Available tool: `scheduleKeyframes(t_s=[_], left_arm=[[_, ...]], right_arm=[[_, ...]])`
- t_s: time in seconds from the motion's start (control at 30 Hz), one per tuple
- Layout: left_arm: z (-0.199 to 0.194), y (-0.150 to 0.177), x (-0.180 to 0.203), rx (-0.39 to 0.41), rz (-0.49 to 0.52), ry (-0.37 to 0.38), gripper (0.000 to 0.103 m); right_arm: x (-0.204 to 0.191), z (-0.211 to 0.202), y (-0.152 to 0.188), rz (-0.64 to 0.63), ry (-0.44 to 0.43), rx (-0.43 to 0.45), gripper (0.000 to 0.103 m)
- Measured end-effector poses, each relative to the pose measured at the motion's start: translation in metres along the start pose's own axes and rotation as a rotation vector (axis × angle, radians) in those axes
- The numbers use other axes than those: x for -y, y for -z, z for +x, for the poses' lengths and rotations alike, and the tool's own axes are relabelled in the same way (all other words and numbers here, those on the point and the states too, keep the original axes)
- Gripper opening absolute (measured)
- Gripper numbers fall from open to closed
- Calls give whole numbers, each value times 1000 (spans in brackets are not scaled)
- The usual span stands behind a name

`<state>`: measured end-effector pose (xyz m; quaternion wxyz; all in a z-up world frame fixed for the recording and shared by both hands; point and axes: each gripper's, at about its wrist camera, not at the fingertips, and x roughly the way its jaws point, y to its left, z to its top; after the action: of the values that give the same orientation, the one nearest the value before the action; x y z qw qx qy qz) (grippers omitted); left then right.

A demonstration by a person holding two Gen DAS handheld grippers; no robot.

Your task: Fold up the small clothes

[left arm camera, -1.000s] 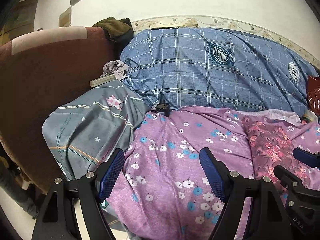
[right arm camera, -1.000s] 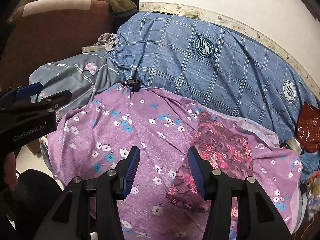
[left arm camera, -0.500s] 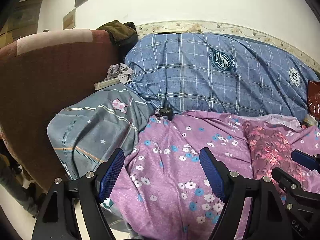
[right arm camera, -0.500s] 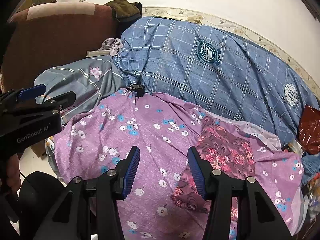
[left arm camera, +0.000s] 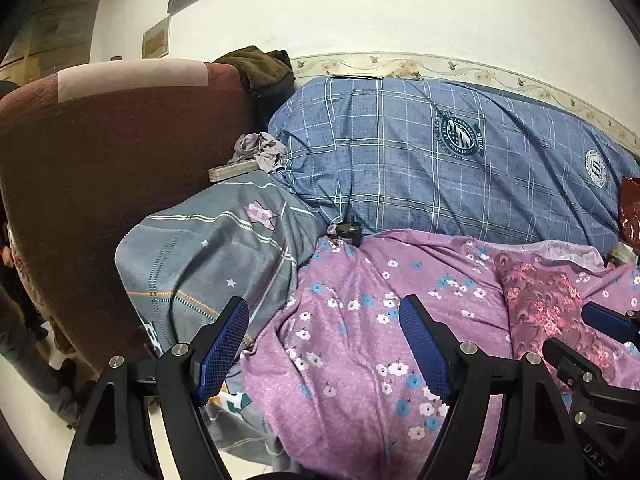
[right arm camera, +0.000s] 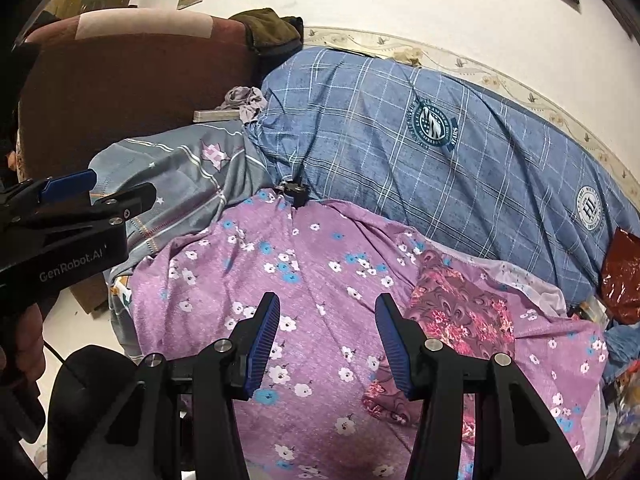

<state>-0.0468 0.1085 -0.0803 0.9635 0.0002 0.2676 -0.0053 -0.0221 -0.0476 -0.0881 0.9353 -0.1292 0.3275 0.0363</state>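
Pre-grasp: both hand-held grippers empty above the bed.
Left hand-held gripper (left arm camera: 324,344) wide, right hand-held gripper (right arm camera: 326,340) narrower; next: reach the patterned maroon garment (right arm camera: 460,312), pinch an edge.

Purple floral sheet (right arm camera: 320,280) matt cloth; blue checked cover (left arm camera: 400,168) soft woven; red bag (right arm camera: 620,276) glossy

Both views tip upward: the blue plaid pillow (left arm camera: 440,168) and purple floral sheet (left arm camera: 380,320) slide lower in frame, and more white wall (left arm camera: 360,12) opens above. In the right wrist view the left tongs (right arm camera: 96,190) sit lower at the left edge.
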Motion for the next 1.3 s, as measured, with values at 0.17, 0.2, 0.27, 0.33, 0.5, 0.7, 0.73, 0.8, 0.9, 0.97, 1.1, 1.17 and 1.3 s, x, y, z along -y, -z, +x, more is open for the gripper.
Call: scheduleKeyframes(t_s=[0.17, 0.2, 0.27, 0.33, 0.5, 0.7, 0.73, 0.8, 0.9, 0.97, 1.1, 1.17, 1.3], left_arm=[[26, -3, 16, -77, 34, 77, 79], [38, -4, 27, -108, 46, 108, 79], [63, -7, 47, -156, 61, 149, 79], [99, -7, 78, -222, 75, 190, 79], [172, -13, 150, -340, 88, 279, 78], [238, -42, 239, -343, 157, 364, 78], [248, -46, 250, -343, 164, 368, 78], [267, -49, 271, -340, 178, 357, 78], [307, -44, 305, -380, 252, 324, 79], [339, -31, 325, -428, 312, 274, 81], [358, -31, 327, -453, 265, 304, 82], [348, -36, 318, -432, 257, 294, 80], [307, -28, 291, -388, 234, 333, 80]], right_arm=[[15, 16, 5, 28, -34, -41, 51], [29, 28, 9, 53, -32, -68, 51], [61, 52, 18, 128, -9, -130, 51], [105, 80, 31, 227, 36, -194, 49], [222, 145, 64, 490, 143, -322, 44], [287, 185, 75, 695, 81, -301, 41], [293, 194, 75, 713, 73, -298, 41], [297, 214, 79, 729, 44, -329, 41], [292, 233, 91, 694, 37, -330, 42], [288, 232, 87, 644, 44, -328, 42], [302, 217, 88, 690, 3, -300, 39], [306, 203, 90, 699, 7, -288, 41], [298, 191, 93, 656, 12, -301, 41]])
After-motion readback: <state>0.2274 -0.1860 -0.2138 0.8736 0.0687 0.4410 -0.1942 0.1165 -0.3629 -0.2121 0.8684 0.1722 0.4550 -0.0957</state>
